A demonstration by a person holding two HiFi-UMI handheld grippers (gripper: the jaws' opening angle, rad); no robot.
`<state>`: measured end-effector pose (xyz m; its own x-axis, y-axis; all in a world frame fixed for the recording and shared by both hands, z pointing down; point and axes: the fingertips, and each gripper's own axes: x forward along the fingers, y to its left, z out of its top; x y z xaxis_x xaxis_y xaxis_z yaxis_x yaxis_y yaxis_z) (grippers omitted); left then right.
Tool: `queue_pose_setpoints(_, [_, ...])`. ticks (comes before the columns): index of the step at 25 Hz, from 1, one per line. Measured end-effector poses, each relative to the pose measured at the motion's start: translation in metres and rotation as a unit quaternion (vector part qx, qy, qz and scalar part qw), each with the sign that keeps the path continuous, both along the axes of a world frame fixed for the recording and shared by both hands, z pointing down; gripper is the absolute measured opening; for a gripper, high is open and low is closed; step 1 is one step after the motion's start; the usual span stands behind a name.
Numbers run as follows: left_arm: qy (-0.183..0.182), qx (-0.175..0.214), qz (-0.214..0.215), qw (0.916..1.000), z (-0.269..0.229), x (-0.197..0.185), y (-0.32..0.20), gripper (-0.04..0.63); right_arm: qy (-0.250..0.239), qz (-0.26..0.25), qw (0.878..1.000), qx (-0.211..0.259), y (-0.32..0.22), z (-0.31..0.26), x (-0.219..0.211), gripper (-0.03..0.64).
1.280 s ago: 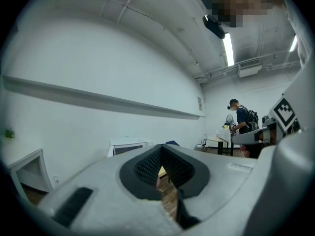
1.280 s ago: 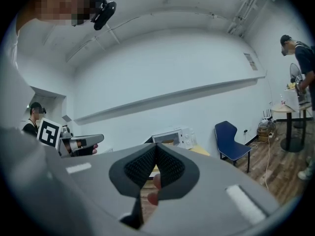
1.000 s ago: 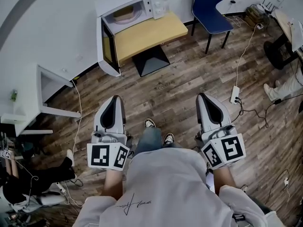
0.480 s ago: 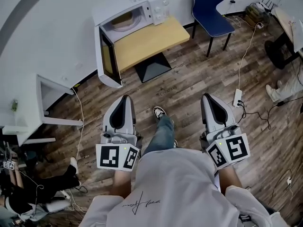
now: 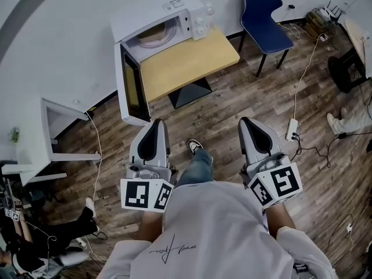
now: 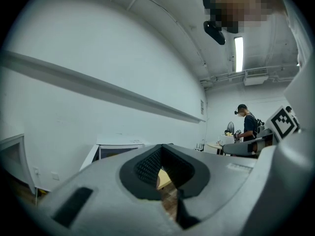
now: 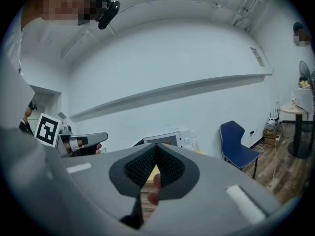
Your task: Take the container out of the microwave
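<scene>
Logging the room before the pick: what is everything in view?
microwave: one, white, door open, on the table
container: one, pale brown, inside the microwave
table: one, yellow top, by the wall
chair: one, blue, right of the table
power strip: one, white, floor at right
cabinet: one, white, far left
bystander: one, dark clothes, lower left
second bystander: one, pale trousers, right edge, only legs seen
left gripper: one, grey, shut, empty
right gripper: one, grey, shut, empty
shirt: one, white, bottom centre
leg: one, blue jeans, between the grippers
</scene>
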<state>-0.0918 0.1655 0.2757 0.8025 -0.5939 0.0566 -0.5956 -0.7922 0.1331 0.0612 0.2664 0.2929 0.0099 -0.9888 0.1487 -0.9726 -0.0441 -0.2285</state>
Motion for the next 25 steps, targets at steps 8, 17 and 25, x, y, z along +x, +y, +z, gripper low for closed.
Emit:
queue_pose_setpoints(8, [0.008,-0.007,-0.009,0.9999,-0.006,0.016,-0.078,-0.002,0.005,-0.024,1.0,-0.016,-0.084,-0.002,0.009,0.012])
queue_pose_setpoints(17, [0.024,-0.009,-0.015,0.9995,-0.009,0.023,-0.143,-0.002,0.02,-0.05,0.998,-0.023,-0.164,-0.002,0.011,0.012])
queue_pose_setpoints(25, [0.03,-0.011,-0.013,0.9994,-0.005,0.019,-0.173,-0.002,0.032,-0.075,0.996,-0.03,-0.211,0.003,-0.003,0.012])
